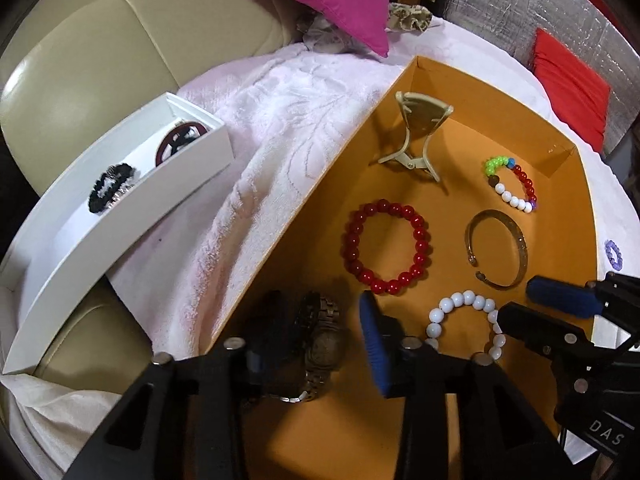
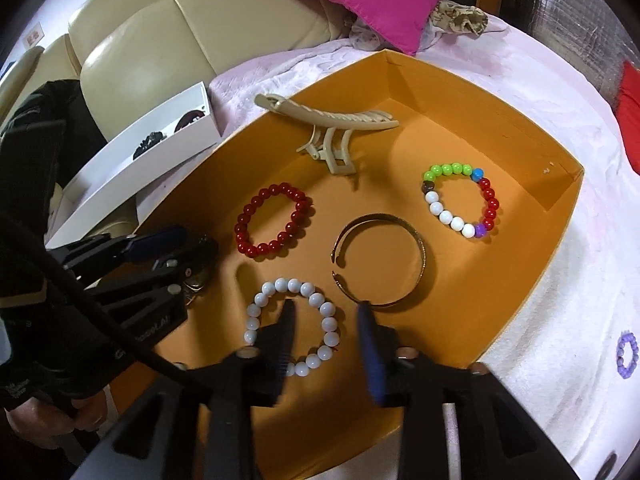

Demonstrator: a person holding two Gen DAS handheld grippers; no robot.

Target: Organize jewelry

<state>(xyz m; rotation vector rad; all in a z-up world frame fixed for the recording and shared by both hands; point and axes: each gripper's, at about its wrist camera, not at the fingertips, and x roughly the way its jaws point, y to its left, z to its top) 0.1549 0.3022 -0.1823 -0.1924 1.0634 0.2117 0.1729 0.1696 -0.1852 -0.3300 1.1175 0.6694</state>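
Left wrist view looks steeply down from the near-left corner of the orange box [image 1: 424, 80], close over its floor, with the white tray [image 1: 120, 232] off to its left. Right wrist view looks steeply down from the box's near edge, equally close, more centred. Both share the box floor, red bracelet [image 2: 274, 220], white bracelet [image 2: 296, 324], and each other's gripper.

box [image 2: 552, 236]: on the blanket [image 2: 560, 320], holding clip [image 2: 332, 128] at the back, bangle [image 2: 384, 260] mid, watch [image 1: 320, 336] front-left
tray [image 1: 120, 216]: left of box, seemingly half on the sofa [image 1: 100, 60]
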